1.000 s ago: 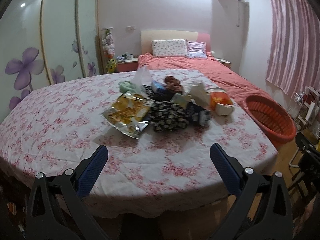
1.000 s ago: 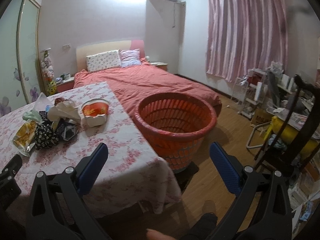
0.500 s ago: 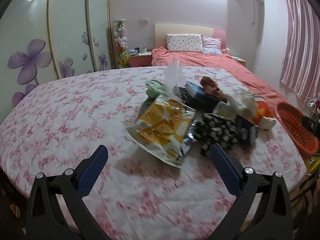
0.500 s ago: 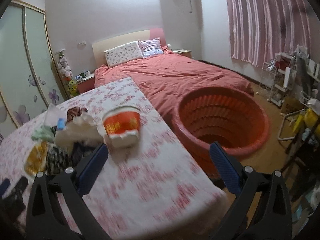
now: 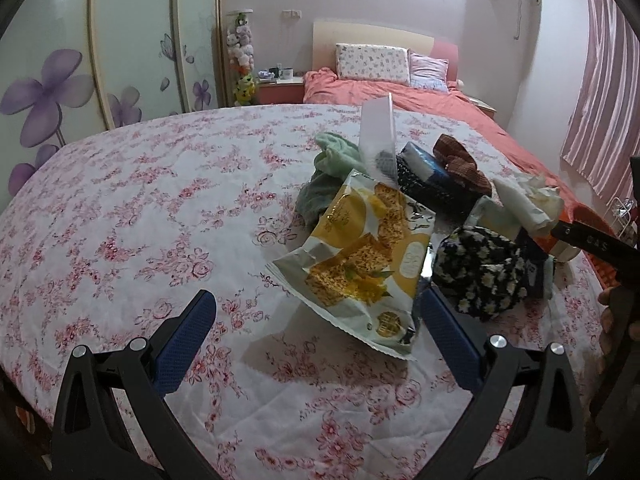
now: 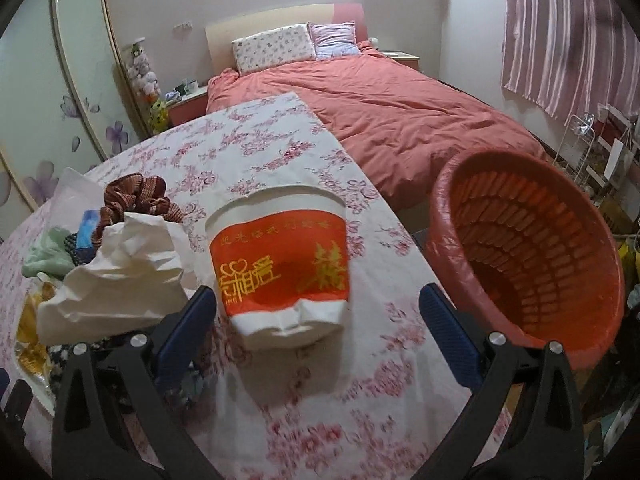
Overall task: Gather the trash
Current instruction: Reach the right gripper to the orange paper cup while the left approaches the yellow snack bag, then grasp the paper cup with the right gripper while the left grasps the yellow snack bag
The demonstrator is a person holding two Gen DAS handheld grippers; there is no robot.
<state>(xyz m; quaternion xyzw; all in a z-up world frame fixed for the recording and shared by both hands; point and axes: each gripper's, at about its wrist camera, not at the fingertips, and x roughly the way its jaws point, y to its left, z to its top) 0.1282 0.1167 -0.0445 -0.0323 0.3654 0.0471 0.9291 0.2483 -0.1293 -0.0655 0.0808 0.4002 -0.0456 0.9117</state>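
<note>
A pile of litter lies on the floral tablecloth point(image 5: 120, 208). A yellow snack bag point(image 5: 360, 256) lies just ahead of my open, empty left gripper point(image 5: 316, 320). Behind it are a black floral cloth point(image 5: 480, 272), a green cloth point(image 5: 332, 160), a blue packet point(image 5: 424, 164) and crumpled white paper point(image 5: 528, 196). In the right wrist view a crushed orange-and-white paper cup point(image 6: 280, 268) lies on its side between the fingers of my open right gripper point(image 6: 318, 312), with the crumpled white paper point(image 6: 120, 276) at its left. A red basket point(image 6: 532, 264) stands to the right of the table.
A bed with a coral cover point(image 6: 400, 108) lies behind the table. A wardrobe with purple flowers point(image 5: 60, 80) is at the left, pink curtains point(image 6: 568, 28) and a cluttered rack point(image 6: 600, 148) at the right. The right gripper's arm point(image 5: 592, 244) shows at the right edge of the left wrist view.
Both grippers have moved forward over the table. The left has closed in on the snack bag, the right on the paper cup. Both stay open.
</note>
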